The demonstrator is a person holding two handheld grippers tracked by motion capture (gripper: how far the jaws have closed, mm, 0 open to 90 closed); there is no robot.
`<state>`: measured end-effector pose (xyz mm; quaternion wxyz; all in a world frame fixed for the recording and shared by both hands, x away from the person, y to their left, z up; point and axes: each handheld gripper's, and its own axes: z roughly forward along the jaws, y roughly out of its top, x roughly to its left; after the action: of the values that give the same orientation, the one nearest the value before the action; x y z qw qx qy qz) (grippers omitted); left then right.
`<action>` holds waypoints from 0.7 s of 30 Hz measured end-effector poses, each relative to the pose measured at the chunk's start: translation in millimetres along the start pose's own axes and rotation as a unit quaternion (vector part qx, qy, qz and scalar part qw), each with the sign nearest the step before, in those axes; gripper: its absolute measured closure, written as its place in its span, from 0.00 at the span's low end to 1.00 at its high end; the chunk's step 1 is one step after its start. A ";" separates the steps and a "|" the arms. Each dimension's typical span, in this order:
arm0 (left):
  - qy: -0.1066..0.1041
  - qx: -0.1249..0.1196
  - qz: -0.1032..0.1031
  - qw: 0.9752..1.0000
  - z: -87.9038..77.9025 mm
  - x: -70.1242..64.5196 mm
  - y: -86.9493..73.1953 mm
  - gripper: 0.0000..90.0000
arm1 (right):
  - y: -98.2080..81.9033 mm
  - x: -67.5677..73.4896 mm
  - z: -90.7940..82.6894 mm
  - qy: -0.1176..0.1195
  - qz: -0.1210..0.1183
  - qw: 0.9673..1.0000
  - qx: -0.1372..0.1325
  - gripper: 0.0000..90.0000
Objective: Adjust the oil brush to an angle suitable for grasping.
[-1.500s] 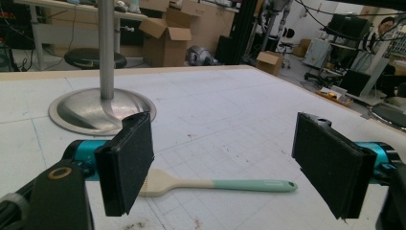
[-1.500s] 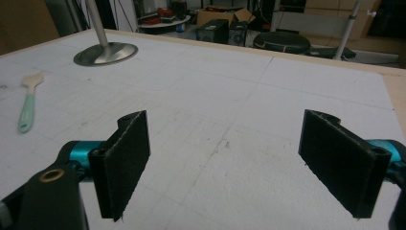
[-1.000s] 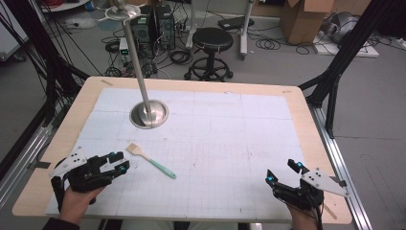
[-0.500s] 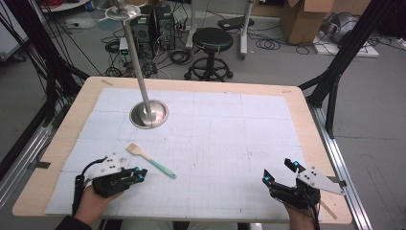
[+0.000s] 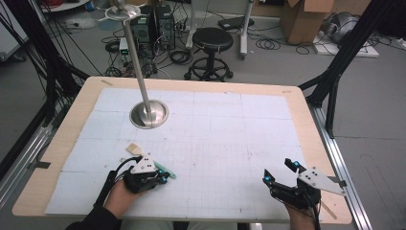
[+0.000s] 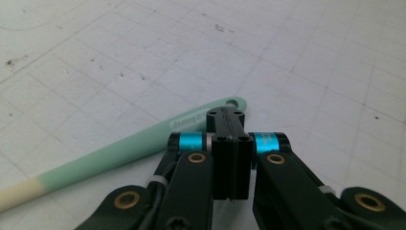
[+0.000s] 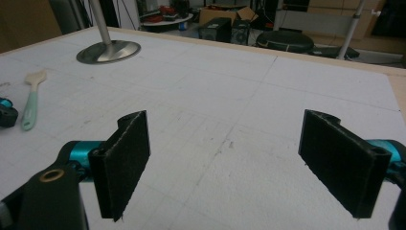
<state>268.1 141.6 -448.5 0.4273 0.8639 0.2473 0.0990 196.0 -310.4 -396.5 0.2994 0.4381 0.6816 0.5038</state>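
Left gripper (image 5: 160, 178): jaws closed, empty, beside mint spatula (image 6: 129, 148), lower left | Right gripper (image 5: 279, 171): jaws wide apart, lower right.

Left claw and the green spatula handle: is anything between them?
No. In the left gripper view, the shut left claw sits right at the spatula handle's end, with bare mat beside it.

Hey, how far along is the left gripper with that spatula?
Done: the left gripper is at the spatula's green handle end. In hand: not a grasp yet. Its jaws are shut together with nothing between them, and the spatula lies flat on the table. Left: probably open, close on the handle, and lift. The right gripper waits open, well apart.
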 end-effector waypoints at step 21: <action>0.104 -0.024 -0.060 0.993 -8.7 61.8 26.8 0.99 | -0.4 -3.2 -3.5 -0.005 0.006 1.000 -0.003 0.19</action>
<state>327.0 165.5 -424.6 0.4254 0.8220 0.3391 0.1683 194.3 -314.8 -396.0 0.3014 0.4439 0.6762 0.5049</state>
